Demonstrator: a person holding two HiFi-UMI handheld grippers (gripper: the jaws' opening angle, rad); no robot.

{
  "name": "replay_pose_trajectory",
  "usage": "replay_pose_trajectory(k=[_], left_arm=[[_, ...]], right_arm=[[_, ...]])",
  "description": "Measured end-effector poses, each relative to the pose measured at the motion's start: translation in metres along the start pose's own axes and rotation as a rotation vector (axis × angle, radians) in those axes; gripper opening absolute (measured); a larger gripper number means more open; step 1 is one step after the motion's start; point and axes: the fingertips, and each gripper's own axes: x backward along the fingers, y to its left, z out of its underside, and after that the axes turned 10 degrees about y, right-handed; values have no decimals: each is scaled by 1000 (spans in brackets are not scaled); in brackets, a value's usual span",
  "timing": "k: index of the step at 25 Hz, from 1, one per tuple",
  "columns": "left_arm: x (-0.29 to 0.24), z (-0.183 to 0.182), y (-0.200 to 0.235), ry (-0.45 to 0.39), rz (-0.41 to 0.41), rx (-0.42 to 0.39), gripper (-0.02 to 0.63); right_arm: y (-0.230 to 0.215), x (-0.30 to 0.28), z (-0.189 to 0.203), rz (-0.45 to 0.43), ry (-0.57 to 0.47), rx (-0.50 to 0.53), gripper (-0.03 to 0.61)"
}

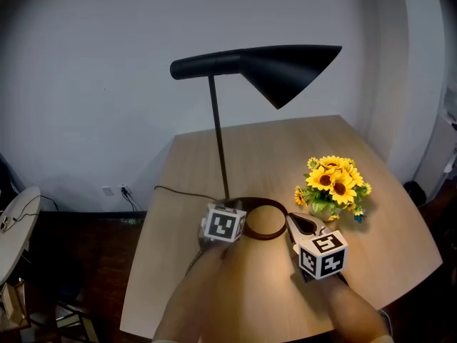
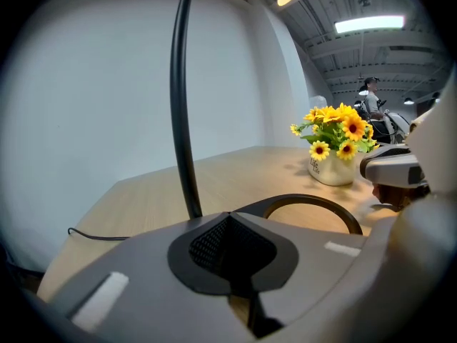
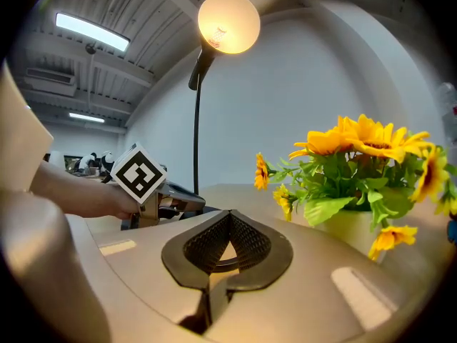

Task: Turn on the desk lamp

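The black desk lamp has a cone shade [image 1: 285, 70], a thin pole [image 1: 218, 141] and a ring base [image 1: 265, 219]. Its bulb [image 3: 228, 22] glows, and warm light falls on the table around the base. My left gripper [image 1: 228, 206] is shut and holds nothing; it sits right at the foot of the pole [image 2: 182, 98], just left of the ring base [image 2: 314, 202]. The right gripper [image 1: 291, 219] is shut too, its tips at the ring's right side. From the right gripper view the left gripper [image 3: 178, 202] shows ahead under its marker cube.
A white pot of yellow sunflowers [image 1: 334, 184] stands right of the ring base, close to the right gripper. The lamp's cable [image 1: 178, 190] runs left off the wooden table [image 1: 400, 213]. A round side table [image 1: 18, 220] is at far left.
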Motion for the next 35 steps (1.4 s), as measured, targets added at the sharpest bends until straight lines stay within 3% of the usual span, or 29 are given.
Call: replay_pose_trajectory(k=[14,18,25,35], left_arm=[[15,-2,8,-67,-41,70,-5],[24,2,-1,-72,-56,46,-5],[73,-10,-18,-143,-78,30,-5],[139,-18,-56,-261,-40,39,-5]], right_arm=[[0,-1,-1,-2,-1,5,0],[-1,0,0,12,1,3,0],[10,0,-3,48,27,85,0],[42,35,-38,37,-42,113,0]])
